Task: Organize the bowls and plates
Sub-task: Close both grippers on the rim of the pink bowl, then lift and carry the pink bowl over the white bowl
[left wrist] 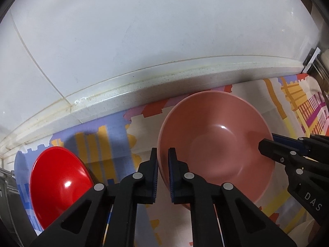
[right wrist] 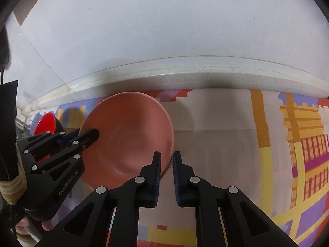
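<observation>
Wall: pale tiles behind the counter, one grout seam slanting down the left side.
Counter: speckled white ledge along the wall's foot.
Cloth: patterned sheet in purple, yellow, orange and white, spread flat over the worktop.
Pink bowl: on the cloth near the ledge, mouth up, empty.
Red bowl: left of the pink bowl and apart from it, mouth up, empty.
Left gripper: clenched on the pink bowl's left rim.
Right gripper: clenched on the opposite rim.
</observation>
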Motion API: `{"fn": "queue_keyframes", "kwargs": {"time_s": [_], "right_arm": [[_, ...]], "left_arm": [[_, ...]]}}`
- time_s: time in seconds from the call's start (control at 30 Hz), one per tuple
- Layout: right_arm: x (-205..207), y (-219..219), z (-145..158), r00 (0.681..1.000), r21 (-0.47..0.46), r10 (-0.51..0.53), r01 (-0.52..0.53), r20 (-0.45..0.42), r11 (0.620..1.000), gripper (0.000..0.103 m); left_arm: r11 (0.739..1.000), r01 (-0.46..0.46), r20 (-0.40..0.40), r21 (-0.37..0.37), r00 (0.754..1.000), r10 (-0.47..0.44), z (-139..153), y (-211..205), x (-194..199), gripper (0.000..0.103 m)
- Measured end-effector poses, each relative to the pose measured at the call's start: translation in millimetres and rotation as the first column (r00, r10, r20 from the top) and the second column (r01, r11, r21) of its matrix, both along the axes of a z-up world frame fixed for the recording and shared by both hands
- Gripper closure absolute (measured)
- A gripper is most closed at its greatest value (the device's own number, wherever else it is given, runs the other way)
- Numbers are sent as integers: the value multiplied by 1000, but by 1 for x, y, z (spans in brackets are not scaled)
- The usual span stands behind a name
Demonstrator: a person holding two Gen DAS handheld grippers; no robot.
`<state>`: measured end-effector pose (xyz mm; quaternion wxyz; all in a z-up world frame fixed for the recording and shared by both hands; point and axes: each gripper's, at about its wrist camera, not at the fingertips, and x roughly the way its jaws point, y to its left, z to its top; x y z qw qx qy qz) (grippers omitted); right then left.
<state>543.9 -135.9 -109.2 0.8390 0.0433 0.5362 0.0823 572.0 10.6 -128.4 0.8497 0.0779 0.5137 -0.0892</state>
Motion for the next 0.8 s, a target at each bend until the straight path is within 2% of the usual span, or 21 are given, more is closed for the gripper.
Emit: {"fn": "queue_keyframes", "kwargs": {"time_s": [0.3,0.7,0.8], "right_arm": [[-14,-3,20,999,11,-26,25,30,1000,90],[-77,-14,70,991,12,-57,56,123,998,90],[-98,-20,81,987,20,-71,69,142,997,90]], "left_arm": [[1000,-8,27,-30,1000,9,27,2,-18,92],[995,20,131,-94,991,-7,86,-14,-90,92],[996,34,157,-87,987,-20,96,-23,-113,92]]}}
